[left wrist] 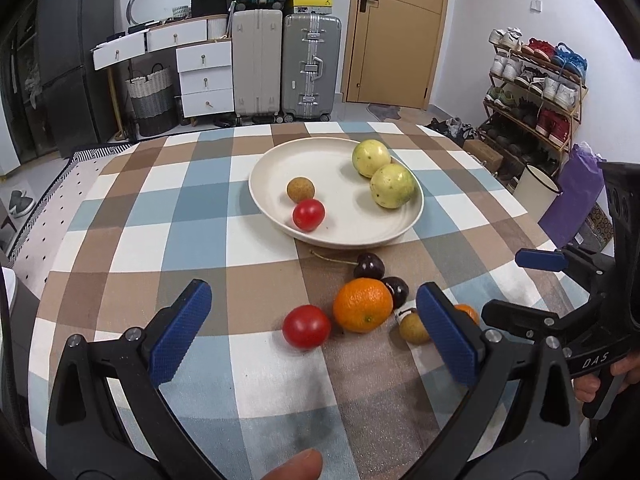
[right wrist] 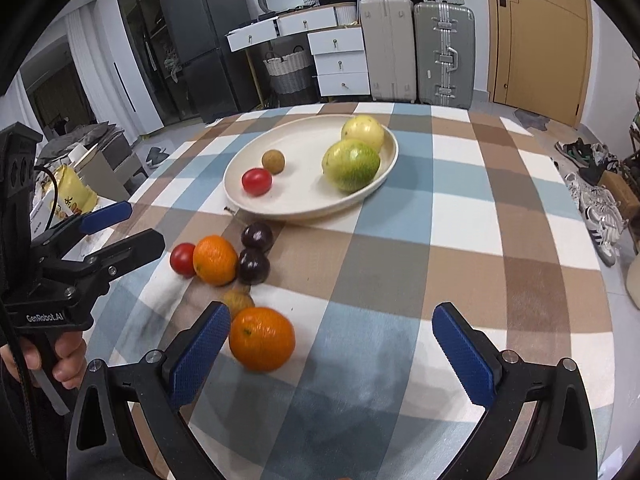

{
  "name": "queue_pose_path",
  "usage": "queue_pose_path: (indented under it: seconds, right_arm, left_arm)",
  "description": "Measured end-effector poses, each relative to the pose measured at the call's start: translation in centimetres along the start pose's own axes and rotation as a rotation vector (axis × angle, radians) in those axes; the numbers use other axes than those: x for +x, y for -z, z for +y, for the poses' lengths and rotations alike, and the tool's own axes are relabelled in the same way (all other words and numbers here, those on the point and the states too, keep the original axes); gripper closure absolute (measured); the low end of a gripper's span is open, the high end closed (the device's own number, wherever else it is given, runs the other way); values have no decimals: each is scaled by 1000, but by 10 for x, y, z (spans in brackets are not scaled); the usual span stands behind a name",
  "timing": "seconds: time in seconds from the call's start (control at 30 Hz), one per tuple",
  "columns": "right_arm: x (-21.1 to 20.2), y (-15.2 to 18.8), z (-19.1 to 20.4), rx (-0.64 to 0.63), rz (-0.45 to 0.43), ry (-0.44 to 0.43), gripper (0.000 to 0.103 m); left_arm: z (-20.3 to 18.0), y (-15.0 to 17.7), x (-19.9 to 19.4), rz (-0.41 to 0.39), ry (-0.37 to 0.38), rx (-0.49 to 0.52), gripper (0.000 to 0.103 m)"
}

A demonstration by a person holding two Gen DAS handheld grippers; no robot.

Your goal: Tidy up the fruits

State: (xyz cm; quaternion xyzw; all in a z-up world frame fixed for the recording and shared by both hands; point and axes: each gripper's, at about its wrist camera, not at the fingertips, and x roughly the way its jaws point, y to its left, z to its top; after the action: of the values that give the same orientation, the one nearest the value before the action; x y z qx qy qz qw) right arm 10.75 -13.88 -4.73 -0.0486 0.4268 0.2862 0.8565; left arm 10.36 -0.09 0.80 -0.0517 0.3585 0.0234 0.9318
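Right claw wide open, empty; round orange tangerine just beside its left pad, nearer than left claw, also open, empty.

A: Left gripper?
B: Black plastic frame, two curved arms with triangular cut-outs. Blue cross-hatched pads on the jaws. Silver round screws at the pivots. White lettering "GenRobot.AI" on the side of the body, seen from the right wrist view. A black cable runs along the handle.

A: Right gripper?
B: Same build: black frame, blue textured pads, silver screws. White letters "DAS" on its body, seen from the left wrist view.

A: Person?
B: Only fingers on the grey triggers; no sleeve visible.
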Motion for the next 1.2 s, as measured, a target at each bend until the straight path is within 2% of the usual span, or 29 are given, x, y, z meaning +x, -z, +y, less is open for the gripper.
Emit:
queue_pose_path:
  seconds: [0.3,0.8,1.03,1.13,1.2]
  right_arm:
    - [6,11,4,-11,32,0,1]
    - [22,20,11,-20,71,-35,1]
    - [27,21,15,-39,79,-32,2]
    - [26,21,15,-43,75,-32,5]
    - [26,21,15,-46,75,-35,7]
  left_arm:
    - [-3,8,19,45,7,12,1]
    - [-11,6,38,69,12,60,2]
    - [-16,4,50,89,34,77,15]
    - [-16,3,53,91,57,75,22]
    - [-17,2,53,87,68,77,23]
